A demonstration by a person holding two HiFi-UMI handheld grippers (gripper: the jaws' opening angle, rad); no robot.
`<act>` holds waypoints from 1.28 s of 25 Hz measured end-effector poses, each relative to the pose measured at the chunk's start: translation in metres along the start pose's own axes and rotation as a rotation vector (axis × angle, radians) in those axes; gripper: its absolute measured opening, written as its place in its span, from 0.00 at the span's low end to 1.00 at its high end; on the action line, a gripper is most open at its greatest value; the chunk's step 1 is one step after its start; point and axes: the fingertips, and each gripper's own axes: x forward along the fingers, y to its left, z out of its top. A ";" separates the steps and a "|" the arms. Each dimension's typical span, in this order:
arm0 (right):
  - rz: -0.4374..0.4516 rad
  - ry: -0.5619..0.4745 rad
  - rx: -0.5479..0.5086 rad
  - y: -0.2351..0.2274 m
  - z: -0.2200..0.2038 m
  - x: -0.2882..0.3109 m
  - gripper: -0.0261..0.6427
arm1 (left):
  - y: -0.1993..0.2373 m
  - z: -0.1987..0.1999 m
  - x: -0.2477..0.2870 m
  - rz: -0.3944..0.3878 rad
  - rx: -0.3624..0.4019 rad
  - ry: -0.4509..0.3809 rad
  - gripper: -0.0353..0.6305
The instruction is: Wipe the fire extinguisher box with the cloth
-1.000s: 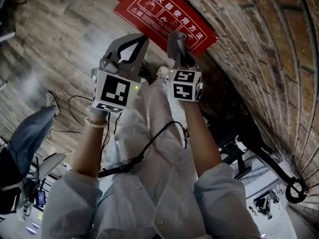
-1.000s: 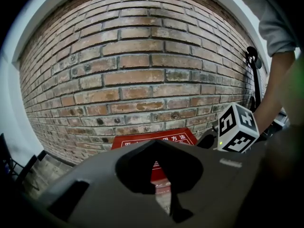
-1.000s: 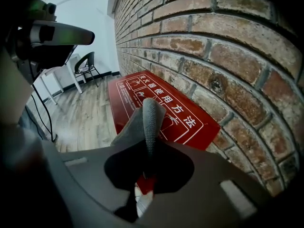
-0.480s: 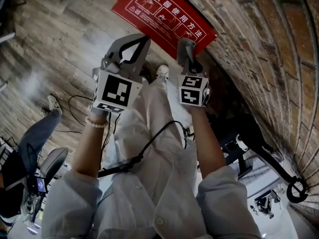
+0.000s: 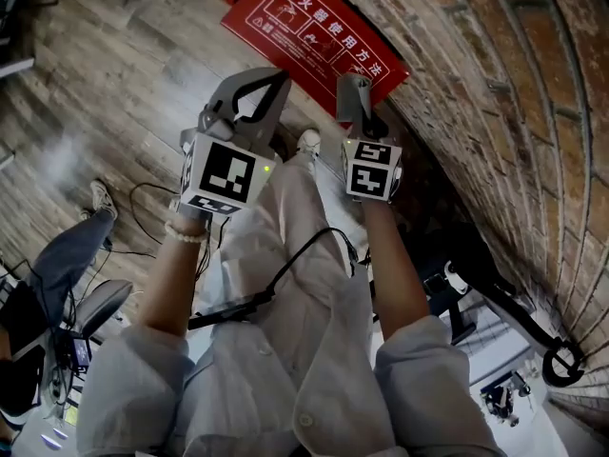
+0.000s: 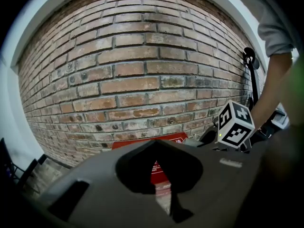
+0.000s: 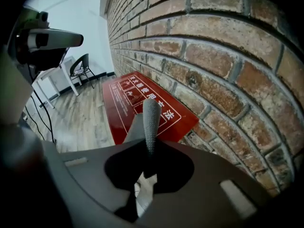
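The red fire extinguisher box, its far corner cut off at the head view's top edge, lay on the floor along the brick wall. Its white print read "灭火器使用方法". The left gripper and right gripper hung near it, jaws closed and empty.

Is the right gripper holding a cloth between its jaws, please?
No, the right gripper has its jaws closed together with nothing held between them.

Brick wall, wood plank floor, black cable, dark chair
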 end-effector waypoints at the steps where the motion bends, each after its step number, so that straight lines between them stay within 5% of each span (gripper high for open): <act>1: 0.002 -0.017 0.001 -0.001 0.007 -0.005 0.07 | 0.001 0.005 -0.004 0.005 0.003 -0.004 0.05; 20: 0.097 -0.484 -0.161 0.015 0.183 -0.203 0.07 | 0.006 0.159 -0.116 0.089 0.102 -0.156 0.05; 32: 0.102 -0.721 -0.198 0.017 0.263 -0.307 0.07 | 0.004 0.235 -0.165 0.074 0.188 -0.250 0.05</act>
